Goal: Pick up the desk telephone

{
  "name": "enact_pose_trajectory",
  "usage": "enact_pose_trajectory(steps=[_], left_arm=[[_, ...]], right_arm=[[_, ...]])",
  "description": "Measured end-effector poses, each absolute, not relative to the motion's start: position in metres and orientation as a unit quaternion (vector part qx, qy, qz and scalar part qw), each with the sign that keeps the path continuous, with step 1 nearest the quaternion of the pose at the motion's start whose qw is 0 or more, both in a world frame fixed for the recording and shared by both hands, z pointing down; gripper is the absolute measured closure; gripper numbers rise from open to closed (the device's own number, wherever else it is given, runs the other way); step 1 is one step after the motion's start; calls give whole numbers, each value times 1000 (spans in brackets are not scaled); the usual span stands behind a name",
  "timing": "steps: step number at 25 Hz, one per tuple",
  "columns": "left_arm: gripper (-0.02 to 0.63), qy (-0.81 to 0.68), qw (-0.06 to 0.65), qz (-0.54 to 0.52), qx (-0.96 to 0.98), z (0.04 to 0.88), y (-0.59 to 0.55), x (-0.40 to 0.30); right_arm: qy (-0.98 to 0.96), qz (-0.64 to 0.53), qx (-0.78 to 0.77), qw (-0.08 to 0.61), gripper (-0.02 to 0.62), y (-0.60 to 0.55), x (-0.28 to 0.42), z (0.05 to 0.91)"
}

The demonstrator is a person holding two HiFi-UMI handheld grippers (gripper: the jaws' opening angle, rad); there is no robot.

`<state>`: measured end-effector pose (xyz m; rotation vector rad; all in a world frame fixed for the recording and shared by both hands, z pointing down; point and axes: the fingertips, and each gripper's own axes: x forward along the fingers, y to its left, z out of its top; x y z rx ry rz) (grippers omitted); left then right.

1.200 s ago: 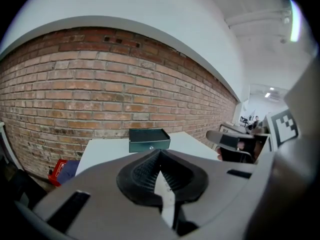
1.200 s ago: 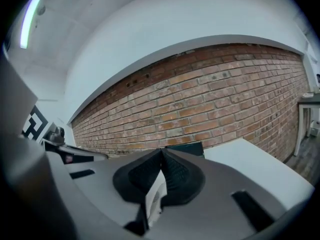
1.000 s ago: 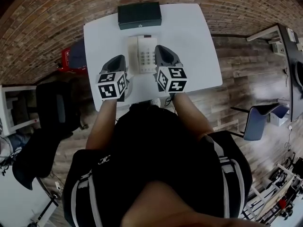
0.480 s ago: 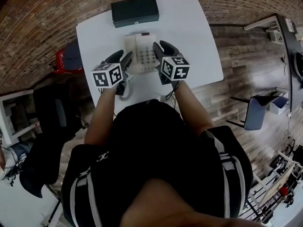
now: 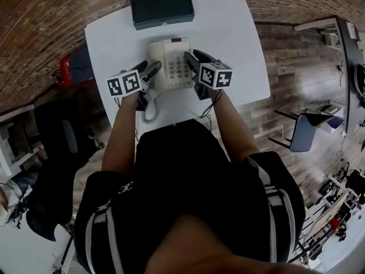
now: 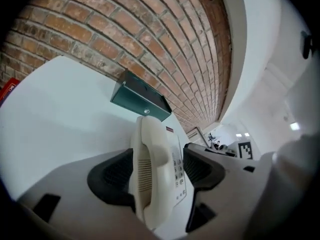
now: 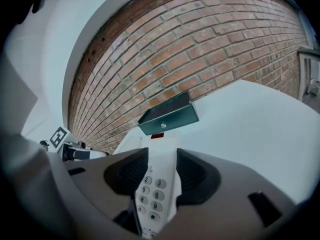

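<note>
Coiled cord lies at the near table edge, lower centre of the head view; judged likely to snag or drag on a lift. Left gripper clamps the left side of the desk telephone, handset between its pads. Right gripper clamps the right edge by the keypad. Telephone sits mid-table and appears to rest on it. Risk: handset only sits in its cradle, so uneven raising could tip it out, or twist the base from the narrow right-hand hold. Dark box stands beyond, upper centre, apart from the phone
</note>
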<state>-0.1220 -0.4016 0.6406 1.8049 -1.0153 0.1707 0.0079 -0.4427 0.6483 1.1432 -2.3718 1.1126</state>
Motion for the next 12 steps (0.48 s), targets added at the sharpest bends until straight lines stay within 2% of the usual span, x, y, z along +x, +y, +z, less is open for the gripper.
enact_pose_trajectory(steps=[6, 12], left_arm=[[298, -360, 543, 64, 756, 660, -406, -119], [293, -315, 574, 50, 754, 670, -409, -112]], right_arm=[[-819, 423, 361, 142, 414, -448, 0, 664], [-797, 480, 345, 126, 407, -450, -2, 681]])
